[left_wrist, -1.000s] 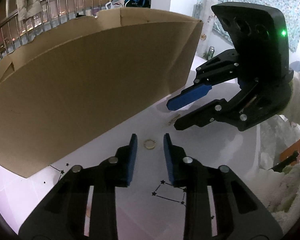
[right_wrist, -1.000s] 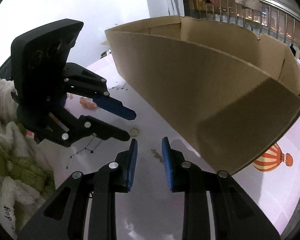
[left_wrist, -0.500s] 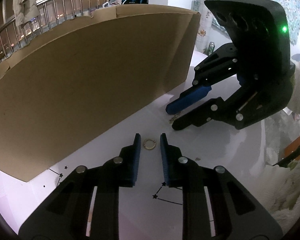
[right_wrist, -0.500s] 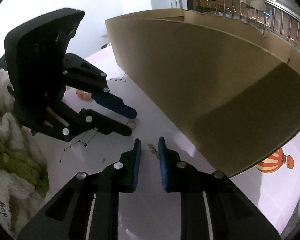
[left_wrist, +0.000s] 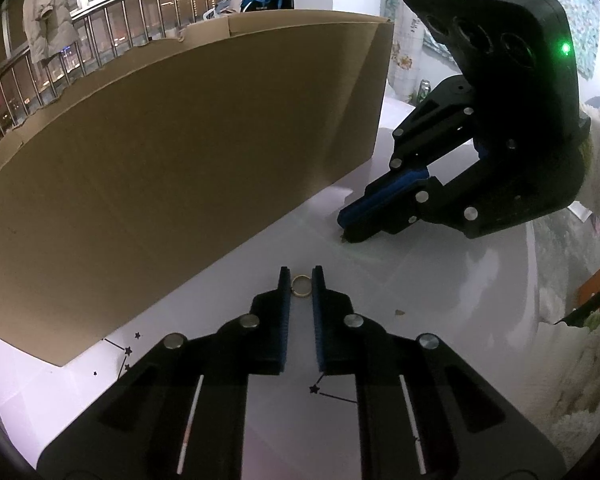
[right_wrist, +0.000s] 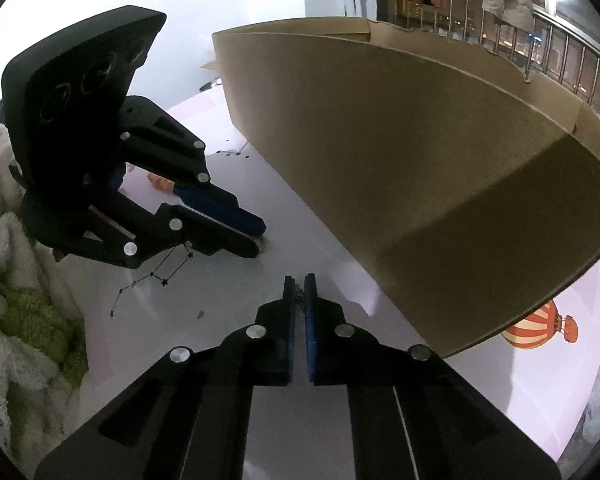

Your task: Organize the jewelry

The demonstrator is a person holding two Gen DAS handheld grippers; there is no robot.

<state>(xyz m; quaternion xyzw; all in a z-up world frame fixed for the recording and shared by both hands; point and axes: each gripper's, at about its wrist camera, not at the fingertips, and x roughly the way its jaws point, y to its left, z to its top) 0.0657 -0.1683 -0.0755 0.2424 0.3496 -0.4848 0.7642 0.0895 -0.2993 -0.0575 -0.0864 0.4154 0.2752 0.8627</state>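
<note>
Near: the left gripper [left_wrist: 301,276] has just been closing its jaws around a small gold ring [left_wrist: 301,285] lying flat on the white tabletop [left_wrist: 440,280]; the pads flank the ring, seemingly touching it. The right gripper [right_wrist: 299,286] has likewise been closing and now pinches a small brownish trinket [right_wrist: 299,295], too small to identify. Both pickups appear ready for lifting. Far: a cardboard box [left_wrist: 180,160] stands just behind.
</note>
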